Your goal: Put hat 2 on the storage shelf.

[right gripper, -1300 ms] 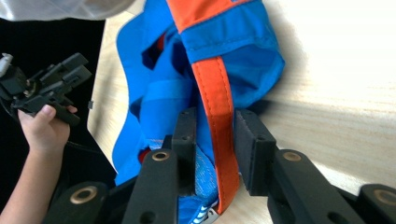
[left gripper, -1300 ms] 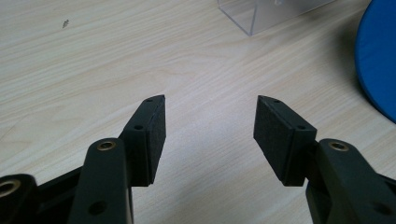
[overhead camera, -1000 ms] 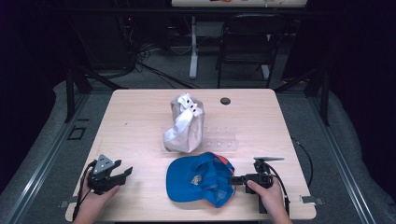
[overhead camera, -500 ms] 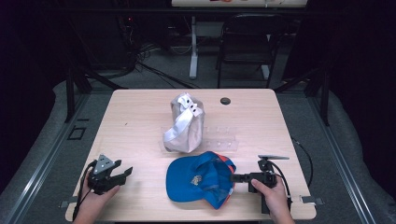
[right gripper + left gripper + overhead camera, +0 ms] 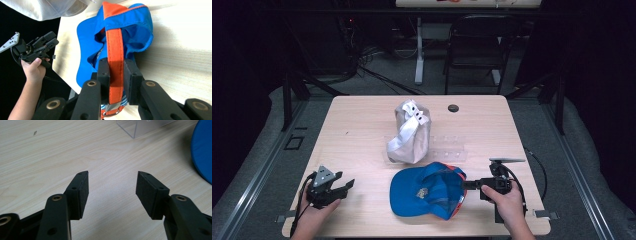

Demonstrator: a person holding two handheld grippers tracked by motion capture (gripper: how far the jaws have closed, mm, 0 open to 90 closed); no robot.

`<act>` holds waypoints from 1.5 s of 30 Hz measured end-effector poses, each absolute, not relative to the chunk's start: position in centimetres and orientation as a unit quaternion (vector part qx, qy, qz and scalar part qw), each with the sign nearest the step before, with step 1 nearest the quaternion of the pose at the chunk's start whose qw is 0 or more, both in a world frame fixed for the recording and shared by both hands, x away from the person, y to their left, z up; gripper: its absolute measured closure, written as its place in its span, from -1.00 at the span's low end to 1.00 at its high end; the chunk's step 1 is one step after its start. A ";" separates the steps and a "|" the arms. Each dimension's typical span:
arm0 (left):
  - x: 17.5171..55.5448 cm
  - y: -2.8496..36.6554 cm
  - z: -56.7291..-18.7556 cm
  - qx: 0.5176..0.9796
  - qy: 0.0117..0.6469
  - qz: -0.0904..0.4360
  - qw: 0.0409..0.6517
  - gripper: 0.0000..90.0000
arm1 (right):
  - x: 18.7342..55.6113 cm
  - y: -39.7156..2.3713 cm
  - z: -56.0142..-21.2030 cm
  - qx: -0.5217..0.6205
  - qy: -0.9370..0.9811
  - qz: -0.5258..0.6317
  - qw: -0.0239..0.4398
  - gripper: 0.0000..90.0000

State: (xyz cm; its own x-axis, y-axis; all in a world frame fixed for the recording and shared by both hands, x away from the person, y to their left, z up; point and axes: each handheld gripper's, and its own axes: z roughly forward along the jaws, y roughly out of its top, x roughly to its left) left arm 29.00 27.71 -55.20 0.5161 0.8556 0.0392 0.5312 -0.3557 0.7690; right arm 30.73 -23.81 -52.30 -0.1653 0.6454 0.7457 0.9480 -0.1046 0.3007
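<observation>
A light wooden table (image 5: 362, 125) carries a blue cap (image 5: 427, 190) at the tips of the right gripper (image 5: 469, 185), a pale cloth bag (image 5: 409, 132) beyond the cap, and a clear plastic stand (image 5: 452, 150) just behind that gripper's jaws.

Black tools (image 5: 112, 192), brass-looking rivets, seemingly bare forearms

This looks like a lab or test room set up for recording. A lone wooden table (image 5: 362, 120) stands on grey floor mats (image 5: 272, 150) edged by metal rails (image 5: 582, 165), with dark surroundings. Cables (image 5: 372, 70) trail across the floor at the far left, beside a folding chair (image 5: 474, 50) and the white leg (image 5: 418, 50) of another desk.
</observation>
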 end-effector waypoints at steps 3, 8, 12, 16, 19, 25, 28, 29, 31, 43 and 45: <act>29.0 27.8 -55.2 0.792 0.438 0.224 0.362 -0.01 | 31.0 -23.8 -51.1 -0.619 -0.653 -0.397 0.182 0.72; 29.0 27.8 -55.2 0.792 0.439 0.224 0.361 -0.01 | 31.6 -23.9 -48.8 -0.623 -0.658 -0.388 0.169 0.72; 29.1 27.8 -55.3 0.791 0.437 0.225 0.364 -0.01 | 31.9 -24.0 -47.1 -0.625 -0.665 -0.378 0.159 0.72; 29.1 27.8 -55.3 0.790 0.439 0.225 0.364 -0.01 | 32.0 -24.2 -45.9 -0.623 -0.671 -0.372 0.152 0.72; 29.1 27.9 -55.3 0.790 0.439 0.226 0.364 -0.01 | 32.1 -24.7 -44.4 -0.622 -0.672 -0.373 0.149 0.72; 29.1 27.8 -55.3 0.789 0.440 0.225 0.365 -0.01 | 32.1 -25.1 -42.4 -0.621 -0.673 -0.373 0.151 0.72; 29.1 27.8 -55.3 0.789 0.440 0.225 0.365 -0.01 | 32.1 -25.3 -41.6 -0.615 -0.669 -0.384 0.165 0.72; 29.1 27.8 -55.3 0.789 0.440 0.225 0.365 -0.01 | 32.1 -25.3 -41.6 -0.615 -0.669 -0.384 0.165 0.72; 29.1 27.8 -55.3 0.789 0.440 0.224 0.365 -0.01 | 32.2 -25.3 -40.8 -0.606 -0.661 -0.404 0.179 0.72; 29.0 27.8 -55.2 0.788 0.440 0.225 0.367 -0.01 | 32.9 -24.3 -38.5 -0.582 -0.629 -0.459 0.235 0.72; 29.0 27.8 -55.2 0.789 0.439 0.225 0.366 -0.01 | 33.0 -24.1 -38.1 -0.580 -0.624 -0.463 0.243 0.72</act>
